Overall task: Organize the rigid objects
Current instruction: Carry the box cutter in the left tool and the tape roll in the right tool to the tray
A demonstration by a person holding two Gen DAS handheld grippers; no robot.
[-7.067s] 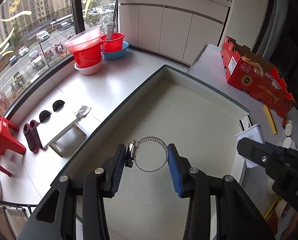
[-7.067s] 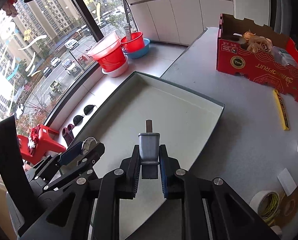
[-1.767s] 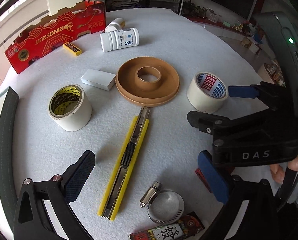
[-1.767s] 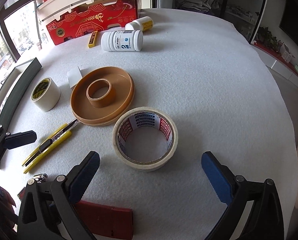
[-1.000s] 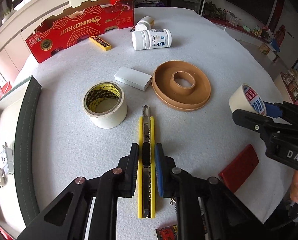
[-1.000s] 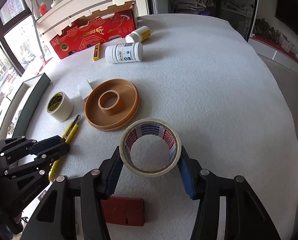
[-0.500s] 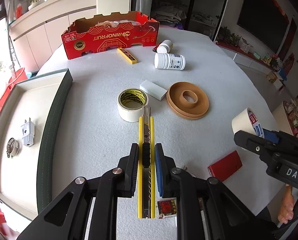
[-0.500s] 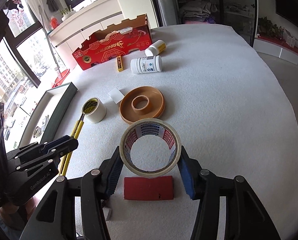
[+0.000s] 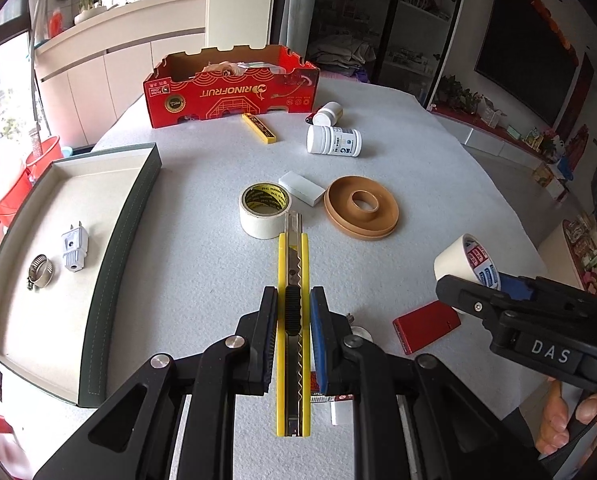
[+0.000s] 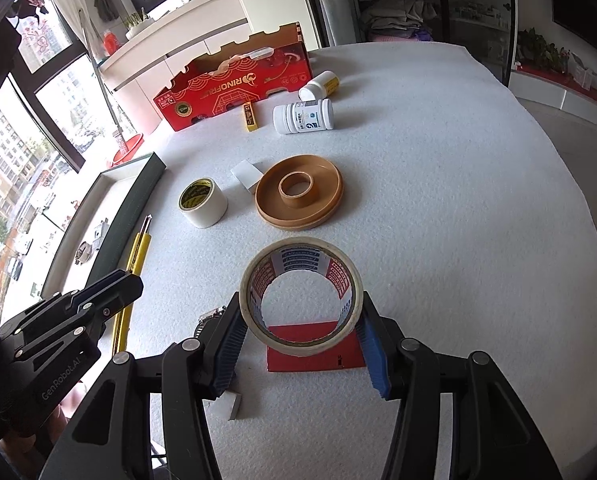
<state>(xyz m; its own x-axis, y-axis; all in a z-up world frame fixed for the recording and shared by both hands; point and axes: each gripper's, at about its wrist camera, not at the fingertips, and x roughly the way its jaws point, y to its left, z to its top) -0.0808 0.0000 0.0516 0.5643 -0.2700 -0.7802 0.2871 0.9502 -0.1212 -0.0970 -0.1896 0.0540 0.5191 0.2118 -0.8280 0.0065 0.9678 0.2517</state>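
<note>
Left tongs clamping yellow knife, white felt-covered table, windowed room.

- Bright daylight enters through the windows, which look somewhat overexposed.
- Shadows on the table are soft.
- Fisheye bends edges; corners dark.

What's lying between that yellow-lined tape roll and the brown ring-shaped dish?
A small white rectangular block lies between the yellow-lined tape roll and the brown ring-shaped dish, clearest in the left wrist view.
</note>
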